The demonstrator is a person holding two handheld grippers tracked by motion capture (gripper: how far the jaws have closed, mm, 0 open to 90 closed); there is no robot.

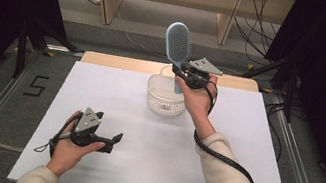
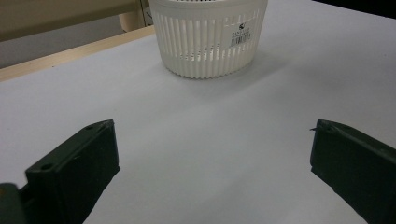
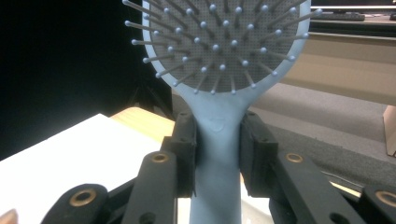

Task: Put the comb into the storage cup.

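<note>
The right gripper [image 1: 188, 77] is clamped on the neck of the blue brush [image 1: 178, 43], holding it upright, head up, over the far rim of the white basket [image 1: 164, 103] near the back of the worktop [image 1: 112, 108]; its pads [image 3: 187, 140] sit square on either side of the handle just below the bristle pad. The left gripper [image 1: 111, 142] rests near the front left of the worktop, jaws wide apart and empty. To seat the brush well, I judge it should be lowered handle-first, kept vertical and centred within the rim, and released only once its tip bears on the basket floor, since an early or off-centre release may tip the light basket.
</note>
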